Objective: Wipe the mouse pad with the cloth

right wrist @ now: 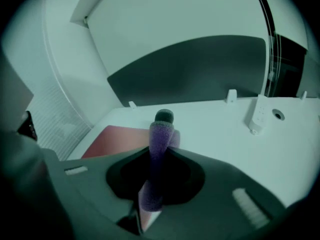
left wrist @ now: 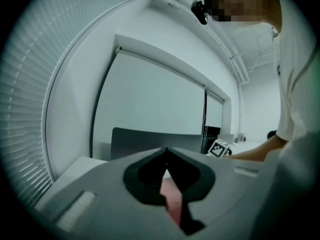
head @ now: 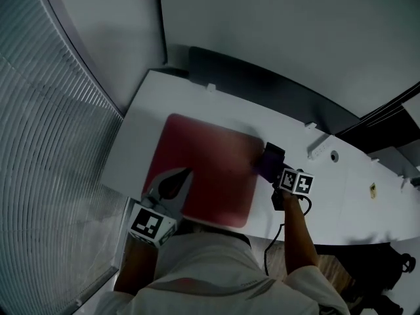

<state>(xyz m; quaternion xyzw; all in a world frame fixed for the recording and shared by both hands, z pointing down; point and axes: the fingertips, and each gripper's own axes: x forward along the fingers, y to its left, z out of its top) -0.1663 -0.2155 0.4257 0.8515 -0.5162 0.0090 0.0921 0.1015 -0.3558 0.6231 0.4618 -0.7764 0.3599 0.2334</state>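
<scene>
White desk (head: pixel 216 107), window blinds (head: pixel 46 143), dark partition (head: pixel 275 84).

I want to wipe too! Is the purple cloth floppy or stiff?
Probably floppy: the purple cloth bunches into a fold in the right gripper. It looks fuzzy, so it is likely light and grippy, not slippery.

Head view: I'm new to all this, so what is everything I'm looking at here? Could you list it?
mouse pad: one, red, on the desk's left part
cloth: one, purple, at the pad's right edge
desk: one, white
back panel: one, dark, along the desk's far edge
blinds: one set, grey, at left
small box: one, white, right of the cloth
left gripper: grey, jaws together, at the pad's near left corner
right gripper: dark, shut on the cloth
</scene>
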